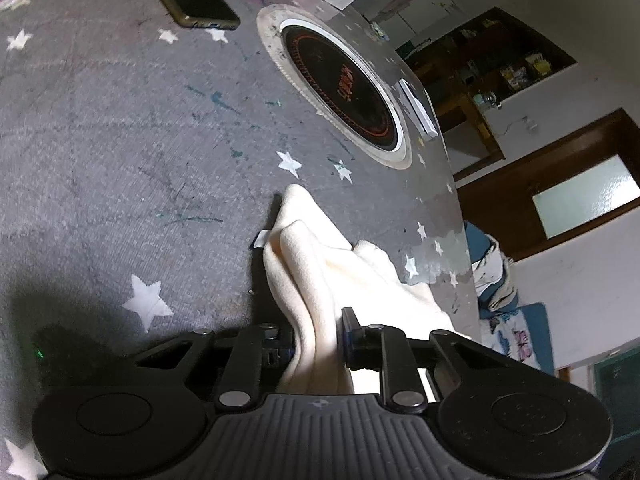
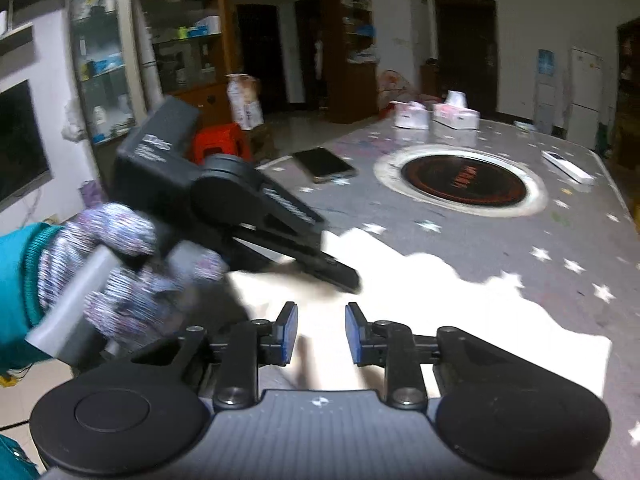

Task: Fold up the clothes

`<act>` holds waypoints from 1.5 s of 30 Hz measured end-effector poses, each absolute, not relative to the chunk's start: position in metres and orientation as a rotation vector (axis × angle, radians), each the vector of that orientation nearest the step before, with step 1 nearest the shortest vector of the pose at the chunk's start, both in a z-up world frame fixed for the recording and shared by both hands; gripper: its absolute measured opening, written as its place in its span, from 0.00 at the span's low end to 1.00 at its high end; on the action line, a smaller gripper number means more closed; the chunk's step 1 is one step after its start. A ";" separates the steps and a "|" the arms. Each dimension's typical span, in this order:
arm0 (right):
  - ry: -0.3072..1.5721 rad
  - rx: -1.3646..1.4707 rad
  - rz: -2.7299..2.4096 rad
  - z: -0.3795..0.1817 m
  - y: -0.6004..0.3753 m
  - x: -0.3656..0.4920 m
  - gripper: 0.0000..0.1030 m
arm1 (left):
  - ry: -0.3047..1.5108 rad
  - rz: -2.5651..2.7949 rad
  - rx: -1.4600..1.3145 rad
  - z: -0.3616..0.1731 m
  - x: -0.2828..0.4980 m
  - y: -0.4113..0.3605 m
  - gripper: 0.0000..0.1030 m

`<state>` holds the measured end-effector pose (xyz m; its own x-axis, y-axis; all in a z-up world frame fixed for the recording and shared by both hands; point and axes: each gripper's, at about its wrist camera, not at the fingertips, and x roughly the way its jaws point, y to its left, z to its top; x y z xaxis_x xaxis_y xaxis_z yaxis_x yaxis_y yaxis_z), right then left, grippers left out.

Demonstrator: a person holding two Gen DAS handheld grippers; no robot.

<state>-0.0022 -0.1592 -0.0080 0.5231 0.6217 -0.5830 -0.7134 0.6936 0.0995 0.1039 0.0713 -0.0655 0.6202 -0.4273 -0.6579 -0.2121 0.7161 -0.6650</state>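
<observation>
Between the fingers of the left gripper point(image 1: 320, 340), a bunched fold of cream cloth point(image 1: 316, 276), clamped tight and lifted off the table point(image 1: 120, 160); from the pinch, folds running forward and to the right, draping toward the table's edge. Seen from the right wrist, the same cloth point(image 2: 460, 312) spread pale and flat across the near part of the table point(image 2: 480, 240), close to its front edge, overexposed and a little blurred. Low in that view, the right gripper point(image 2: 321, 332) with blue-padded fingers point(image 2: 290, 330) parted, a clear gap between them, nothing held, hovering just over the cloth. To its left, the left gripper point(image 2: 340, 276) seen from the side, tips down at the cloth, held by a hand point(image 2: 120, 268) in a speckled knit glove, with a teal sleeve point(image 2: 16, 280) behind it. Covering the table, a grey mat point(image 1: 100, 120) printed with white stars, scuffed with green and dark marks. Farther out, set into the tabletop, a round black hotplate point(image 2: 464, 182) ringed in red and white. Left of the hotplate, a dark phone point(image 2: 324, 164) lying flat; right of it, a white remote control point(image 2: 568, 166) near the table edge. At the far end of the table, two pink and white tissue boxes point(image 2: 436, 114) side by side. Beyond the table, a red plastic stool point(image 2: 220, 142) on the floor, shelves of boxes, dark wooden doors and a white fridge point(image 2: 584, 92) against the back wall
</observation>
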 end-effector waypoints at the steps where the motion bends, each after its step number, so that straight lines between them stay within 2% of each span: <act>1: 0.639 -0.146 0.782 -0.009 -0.166 0.000 0.25 | 0.915 -0.137 -0.773 -0.064 0.104 0.069 0.21; 6: 0.659 -0.098 0.657 -0.014 -0.204 0.012 0.26 | 0.903 -0.128 -0.670 -0.058 0.101 0.060 0.21; 8: 0.664 -0.074 0.600 -0.016 -0.221 0.018 0.30 | 0.899 -0.126 -0.633 -0.056 0.100 0.056 0.21; 10: 0.669 -0.050 0.542 -0.018 -0.238 0.024 0.39 | 0.894 -0.124 -0.592 -0.054 0.100 0.052 0.21; 18: 0.732 0.074 0.406 -0.036 -0.292 0.049 0.49 | 0.876 -0.118 -0.444 -0.048 0.098 0.036 0.21; 24: 0.750 0.123 0.411 -0.045 -0.296 0.056 0.55 | 0.871 -0.118 -0.375 -0.046 0.099 0.029 0.22; 39: 0.737 0.110 0.435 -0.048 -0.281 0.065 0.55 | 0.864 -0.119 -0.299 -0.044 0.100 0.021 0.23; 43: 0.744 0.108 0.448 -0.047 -0.279 0.065 0.40 | 0.863 -0.120 -0.289 -0.044 0.099 0.020 0.23; 45: 0.748 0.121 0.442 -0.047 -0.283 0.066 0.37 | 0.863 -0.119 -0.289 -0.044 0.099 0.019 0.24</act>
